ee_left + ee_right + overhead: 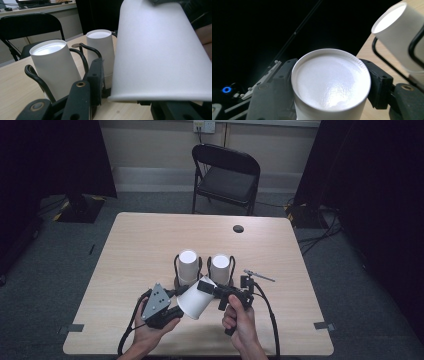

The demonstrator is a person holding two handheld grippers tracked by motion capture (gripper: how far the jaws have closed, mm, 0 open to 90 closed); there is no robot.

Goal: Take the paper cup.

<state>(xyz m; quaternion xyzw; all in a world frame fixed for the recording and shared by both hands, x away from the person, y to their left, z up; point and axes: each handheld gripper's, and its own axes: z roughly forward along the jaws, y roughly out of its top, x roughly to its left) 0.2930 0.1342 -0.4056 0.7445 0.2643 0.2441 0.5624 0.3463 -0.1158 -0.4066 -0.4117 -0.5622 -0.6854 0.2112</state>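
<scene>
The right gripper has its jaws pressed on the base end of a white paper cup, which looks light and easy to crush, so a gentle hold near the stiff base seems best, while I cannot tell how far the left gripper is open.

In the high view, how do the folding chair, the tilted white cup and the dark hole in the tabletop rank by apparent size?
Largest to smallest:
1. Folding chair, though it stands farther back.
2. Tilted white cup, held by the right tool.
3. Dark hole.
</scene>
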